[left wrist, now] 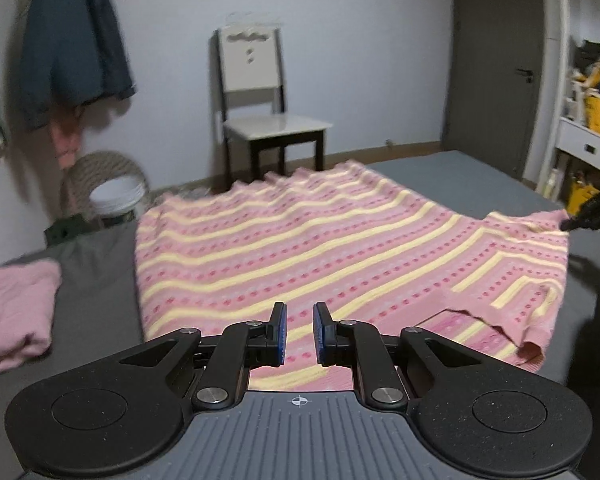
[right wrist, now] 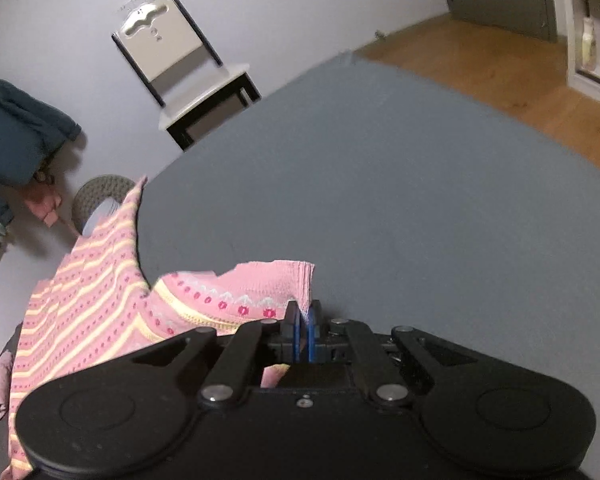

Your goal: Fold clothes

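One pink knitted sweater with yellow stripes and red dots [left wrist: 300, 248] lies spread flat across the middle of the grey-covered bed [left wrist: 460, 176], its body not yet folded, so the main work on it is still ahead as I judge it. The right gripper [right wrist: 303, 320] has its blue-padded jaws pressed together on the cuff of one sleeve [right wrist: 260, 284], lifted off the bed toward the sweater's right side; in the left wrist view that gripper shows only as a dark tip at the sleeve end. The other sleeve [left wrist: 496, 324] lies doubled over on the near right part of the sweater. The left gripper [left wrist: 300, 332] hovers over the near hem with its jaws parted and nothing between them. At the bed's left edge sits one plain pink garment, already folded [left wrist: 16, 312], which suggests one piece is finished and this is the second. Beyond the bed I count one white-seated chair with dark legs [left wrist: 268, 120], one woven basket [left wrist: 104, 184] and one dark blue jacket hanging on the wall [left wrist: 72, 40].
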